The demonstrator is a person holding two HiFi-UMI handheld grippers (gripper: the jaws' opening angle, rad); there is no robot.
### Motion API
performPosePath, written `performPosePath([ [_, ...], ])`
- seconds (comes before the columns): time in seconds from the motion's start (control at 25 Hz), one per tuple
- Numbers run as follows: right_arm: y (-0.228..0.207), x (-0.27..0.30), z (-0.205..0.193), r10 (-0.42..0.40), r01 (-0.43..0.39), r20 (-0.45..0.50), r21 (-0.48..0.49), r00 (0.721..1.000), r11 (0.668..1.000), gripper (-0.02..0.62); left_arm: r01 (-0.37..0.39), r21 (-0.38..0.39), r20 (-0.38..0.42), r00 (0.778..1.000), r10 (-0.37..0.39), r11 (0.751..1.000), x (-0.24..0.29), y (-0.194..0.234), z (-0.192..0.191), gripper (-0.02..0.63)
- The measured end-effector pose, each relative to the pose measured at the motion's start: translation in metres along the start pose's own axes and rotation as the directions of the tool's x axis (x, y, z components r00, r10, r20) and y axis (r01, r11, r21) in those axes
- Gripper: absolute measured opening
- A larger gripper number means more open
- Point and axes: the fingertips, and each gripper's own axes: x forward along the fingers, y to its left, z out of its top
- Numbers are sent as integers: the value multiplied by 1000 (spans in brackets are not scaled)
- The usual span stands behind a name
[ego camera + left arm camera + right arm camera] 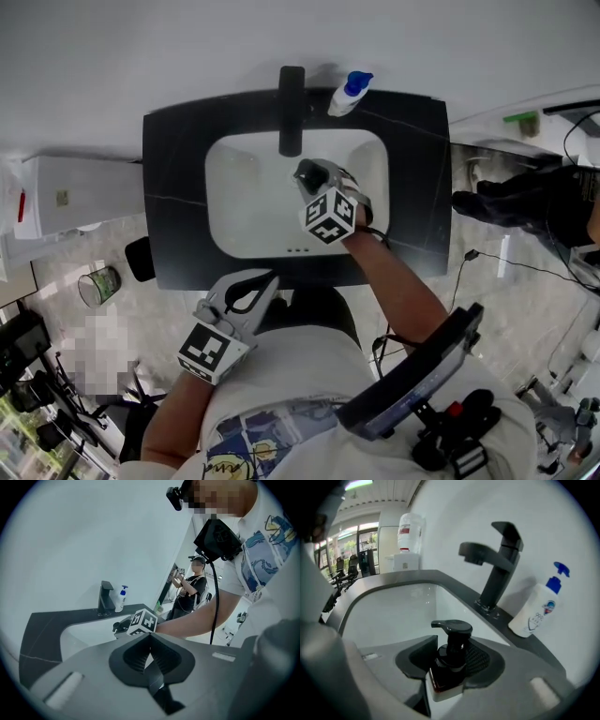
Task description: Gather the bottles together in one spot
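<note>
A dark bottle with a black pump (451, 653) sits between the jaws of my right gripper (450, 670), and both pads press on its sides. In the head view this gripper (319, 180) holds the dark bottle (307, 172) over the white sink basin (244, 202), just right of the black faucet (292, 108). A white bottle with a blue pump (349, 94) stands on the black counter behind the basin, right of the faucet. It also shows as the white bottle (536, 609) in the right gripper view. My left gripper (246, 292) hangs shut and empty at the counter's front edge.
The black countertop (178, 169) surrounds the basin. A white cabinet (80, 192) stands to its left and a green can (98, 284) sits on the floor below that. A person in black (534, 202) is at the right, and cables run across the floor.
</note>
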Motion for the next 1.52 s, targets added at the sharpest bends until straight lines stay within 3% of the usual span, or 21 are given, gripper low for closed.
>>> performPosePath([
  [0.32, -58, -59, 14, -127, 115, 64, 155, 990, 981, 164, 69, 36, -7, 998, -68, 997, 16, -9, 14, 2],
  [0.84, -160, -119, 21, -320, 270, 132, 296, 938, 916, 161, 108, 89, -23, 994, -107, 990, 27, -14, 23, 2],
  [1.12, -219, -118, 18, -387, 314, 152, 360, 909, 878, 160, 94, 69, -31, 995, -92, 993, 32, -12, 28, 2],
  [1.36, -248, -99, 12, -412, 323, 166, 396, 896, 860, 155, 65, 67, -32, 998, -63, 996, 38, -5, 33, 2],
  [1.52, -264, -90, 9, -451, 330, 189, 454, 872, 828, 152, 53, 55, -35, 998, -51, 997, 43, -2, 37, 2],
])
